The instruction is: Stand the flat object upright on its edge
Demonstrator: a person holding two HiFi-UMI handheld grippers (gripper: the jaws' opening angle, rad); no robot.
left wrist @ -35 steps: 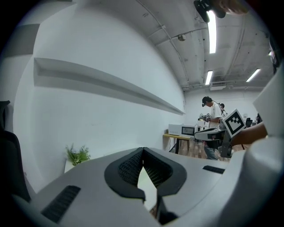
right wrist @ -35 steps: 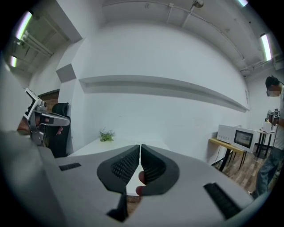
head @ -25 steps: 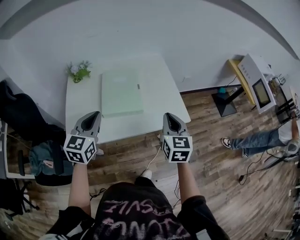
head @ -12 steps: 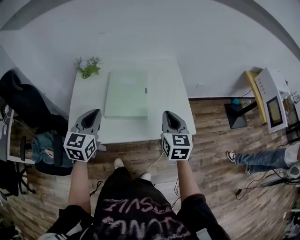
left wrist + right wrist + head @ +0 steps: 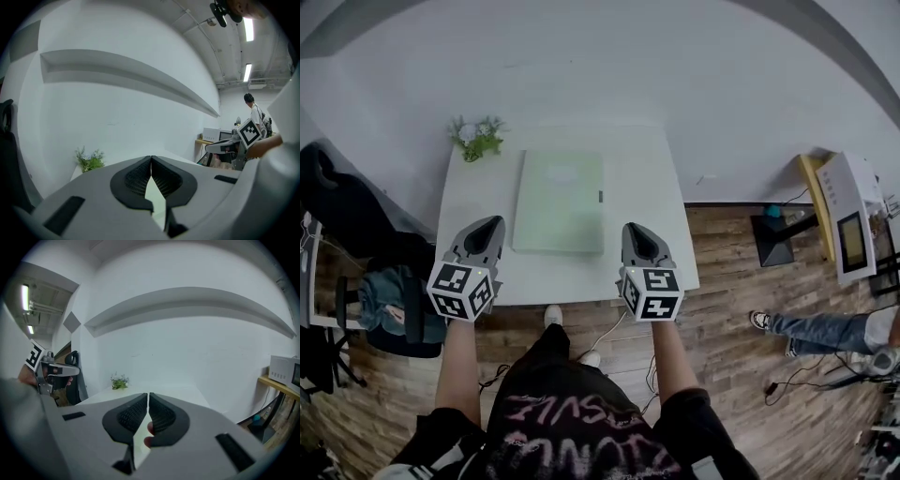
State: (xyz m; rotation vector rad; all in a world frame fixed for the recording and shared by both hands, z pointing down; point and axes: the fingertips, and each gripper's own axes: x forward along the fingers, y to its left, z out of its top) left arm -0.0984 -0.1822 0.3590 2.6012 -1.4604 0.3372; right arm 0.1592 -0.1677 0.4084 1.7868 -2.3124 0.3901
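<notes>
Since a second ago the white table (image 5: 649,192) has slid from the left of the head view to its middle and squared up in front of you. The flat object (image 5: 560,201) that sat off to the left now lies between your two claws. Both claws have come in with you and now reach over the table's near edge. The seated person's legs (image 5: 825,328) have dropped toward the lower right.

The flat object is a pale green board. It lies flat, not yet on its edge, a little left of the table's middle, with its long sides running from the near edge toward the far edge. A strip of bare top runs along its left side and a wider one along its right. Bare top also lies between it and the near edge. A small plant (image 5: 476,139) stands at the far left corner, apart from the board. The far edge meets a plain wall.

Your left gripper (image 5: 487,226) hangs over the near edge toward the left corner. Its jaws are pressed together with nothing in them, as the left gripper view (image 5: 151,159) shows. Your right gripper (image 5: 634,229) hangs just right of the board's near right corner, its jaws likewise together and empty (image 5: 148,397). A dark chair (image 5: 342,239) crowds the table's left side. Open wood floor lies to the right.
</notes>
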